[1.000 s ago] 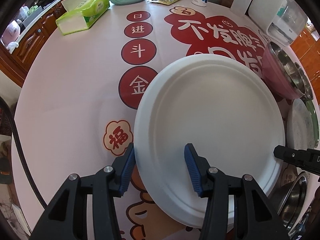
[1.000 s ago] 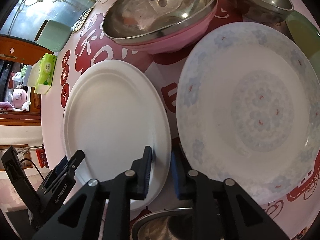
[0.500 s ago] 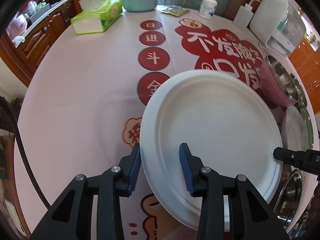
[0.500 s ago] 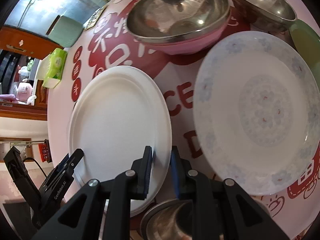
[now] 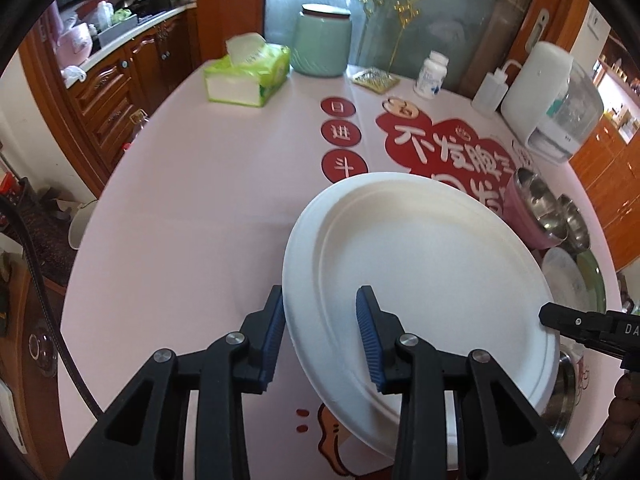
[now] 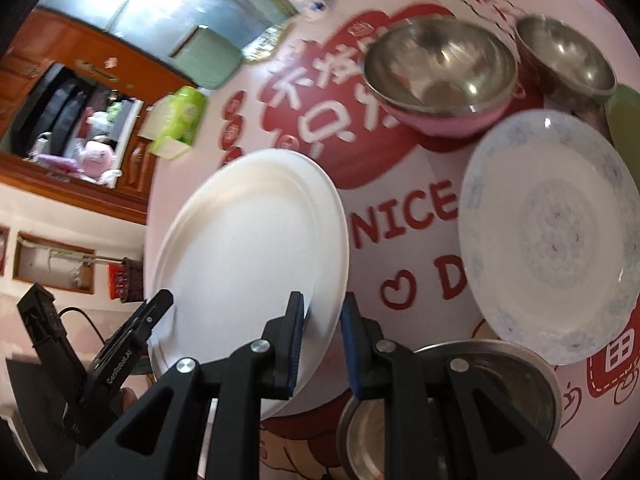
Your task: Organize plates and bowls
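A big plain white plate is lifted and tilted above the table. My left gripper is shut on its left rim. My right gripper is shut on the opposite rim of the same white plate. A white plate with a blue flower pattern lies on the table to the right. A steel bowl in a pink shell and a smaller steel bowl stand behind it. Another steel bowl sits under my right gripper.
A green plate edge shows at the far right. At the table's back stand a tissue pack, a green jar, a pill bottle, a squeeze bottle and a white appliance. The table edge curves at the left.
Both grippers have risen with the white plate, which now hangs tilted above the table. The left gripper's jaws have closed in on the rim.
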`<action>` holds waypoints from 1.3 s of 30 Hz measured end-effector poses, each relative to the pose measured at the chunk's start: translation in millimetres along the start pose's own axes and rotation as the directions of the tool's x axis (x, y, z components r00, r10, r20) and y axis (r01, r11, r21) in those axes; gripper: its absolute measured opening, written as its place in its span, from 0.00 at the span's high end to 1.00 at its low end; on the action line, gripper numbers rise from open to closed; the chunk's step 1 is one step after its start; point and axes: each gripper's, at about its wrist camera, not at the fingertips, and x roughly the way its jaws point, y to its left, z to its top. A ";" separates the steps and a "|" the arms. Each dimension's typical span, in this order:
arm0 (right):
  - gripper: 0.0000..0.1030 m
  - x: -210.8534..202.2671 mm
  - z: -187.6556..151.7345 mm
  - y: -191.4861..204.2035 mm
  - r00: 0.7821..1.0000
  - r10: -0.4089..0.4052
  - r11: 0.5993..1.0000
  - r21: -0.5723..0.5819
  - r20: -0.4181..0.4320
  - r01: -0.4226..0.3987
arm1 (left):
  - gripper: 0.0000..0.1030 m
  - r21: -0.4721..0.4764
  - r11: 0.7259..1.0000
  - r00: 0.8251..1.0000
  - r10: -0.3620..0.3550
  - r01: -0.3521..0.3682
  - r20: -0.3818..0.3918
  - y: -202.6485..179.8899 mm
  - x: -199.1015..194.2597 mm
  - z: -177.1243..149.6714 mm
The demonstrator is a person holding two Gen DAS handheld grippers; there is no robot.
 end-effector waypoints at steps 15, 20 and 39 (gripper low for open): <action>0.82 -67.4 -31.7 6.2 0.987 0.076 0.987 -0.153 0.144 -0.054 | 0.67 -0.055 0.998 0.996 -0.019 0.023 0.087 -15.0 -69.7 -25.5; 0.82 -93.9 -49.1 -8.3 0.979 0.094 0.985 -0.157 0.182 -0.065 | 0.67 -0.025 0.999 0.994 -0.035 0.038 0.103 -35.4 -91.1 -37.8; 0.82 -188.0 -115.1 -100.0 0.953 0.036 0.991 -0.135 0.301 0.005 | 0.67 0.088 0.989 0.982 -0.130 0.119 0.138 -149.0 -138.6 -99.3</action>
